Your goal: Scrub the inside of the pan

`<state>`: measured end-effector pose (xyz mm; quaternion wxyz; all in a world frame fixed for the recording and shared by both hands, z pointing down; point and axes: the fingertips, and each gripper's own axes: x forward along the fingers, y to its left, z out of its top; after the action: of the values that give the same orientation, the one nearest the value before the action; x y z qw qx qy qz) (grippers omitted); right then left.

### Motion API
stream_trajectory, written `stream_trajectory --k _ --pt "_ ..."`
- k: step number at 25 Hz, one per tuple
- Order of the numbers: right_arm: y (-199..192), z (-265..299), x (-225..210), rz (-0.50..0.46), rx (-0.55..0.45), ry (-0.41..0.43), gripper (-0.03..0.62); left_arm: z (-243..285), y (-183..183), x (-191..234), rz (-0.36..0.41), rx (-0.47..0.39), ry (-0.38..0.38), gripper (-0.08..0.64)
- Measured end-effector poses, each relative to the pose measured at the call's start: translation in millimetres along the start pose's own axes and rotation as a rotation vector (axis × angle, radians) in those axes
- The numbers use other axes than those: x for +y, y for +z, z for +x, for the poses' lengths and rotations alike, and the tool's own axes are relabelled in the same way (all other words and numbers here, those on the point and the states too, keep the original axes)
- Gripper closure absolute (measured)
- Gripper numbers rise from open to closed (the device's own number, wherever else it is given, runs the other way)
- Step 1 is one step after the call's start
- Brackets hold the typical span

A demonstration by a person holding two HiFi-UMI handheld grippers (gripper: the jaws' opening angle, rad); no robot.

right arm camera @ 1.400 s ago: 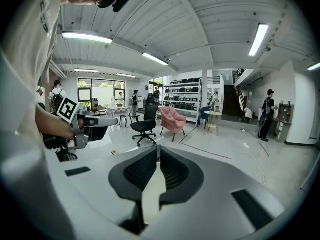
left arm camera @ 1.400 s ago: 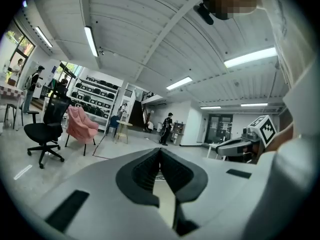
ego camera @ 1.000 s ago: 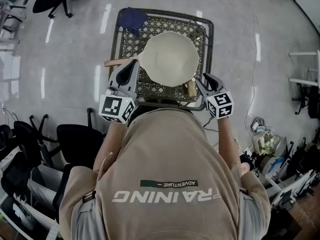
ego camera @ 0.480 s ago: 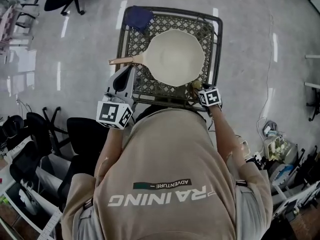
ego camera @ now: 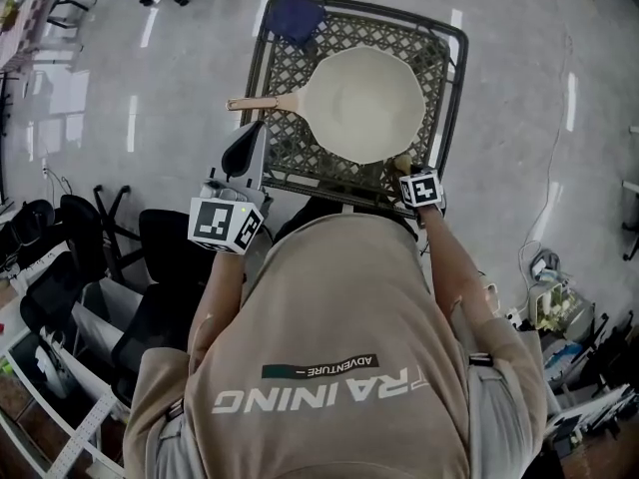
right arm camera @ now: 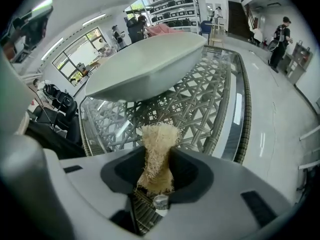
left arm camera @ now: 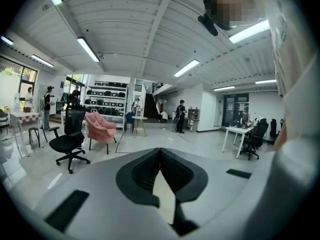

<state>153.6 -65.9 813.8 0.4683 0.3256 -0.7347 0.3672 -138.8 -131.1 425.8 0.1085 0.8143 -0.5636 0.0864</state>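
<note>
A cream pan (ego camera: 367, 103) sits upright on the woven, glass-topped table (ego camera: 283, 158), its wooden handle (ego camera: 255, 102) pointing left. My right gripper (ego camera: 411, 176) hangs low at the table's near right edge, just outside the pan's rim. Its jaws have just been closing and now pinch a tan loofah scrubber (right arm camera: 157, 141) at its waist. In the right gripper view the pan (right arm camera: 150, 64) rises just beyond the scrubber. My left gripper (ego camera: 246, 143) hovers shut and empty near the table's left edge, below the handle. In its own view it (left arm camera: 160, 150) points out across the room.
A blue cloth (ego camera: 296, 15) lies on the table's far left corner. Black office chairs (ego camera: 160, 257) crowd the floor on the left. Cables and clutter (ego camera: 547, 297) lie on the right. Several people (left arm camera: 180, 116) stand far off in the room.
My right gripper has dropped with the scrubber from beside my chest down to the table's near right edge by the pan. The left gripper has hardly moved.
</note>
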Motion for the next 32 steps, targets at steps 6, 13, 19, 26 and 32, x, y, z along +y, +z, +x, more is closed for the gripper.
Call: stream_trajectory --k 6,13,19,26,32 --pt "0 -1 2 0.0 0.017 0.008 0.472 -9 8 6 0.003 -0.021 0.015 0.541" --pt "6 -50 9 -0.094 -0.089 -0.007 0.486 -3 8 9 -0.035 -0.079 -0.003 0.541" --pt "60 -133 21 -0.202 -0.314 -0.017 0.486 0 -1 16 -0.067 -0.108 -0.009 0.541" --pt "172 -97 106 -0.566 -0.39 0.14 0.486 -24 -11 40 -0.082 -0.085 0.052 0.541" --pt "188 -2 163 -0.744 -0.262 0.294 0.486 -58 -27 53 -0.071 -0.006 0.132 0.541"
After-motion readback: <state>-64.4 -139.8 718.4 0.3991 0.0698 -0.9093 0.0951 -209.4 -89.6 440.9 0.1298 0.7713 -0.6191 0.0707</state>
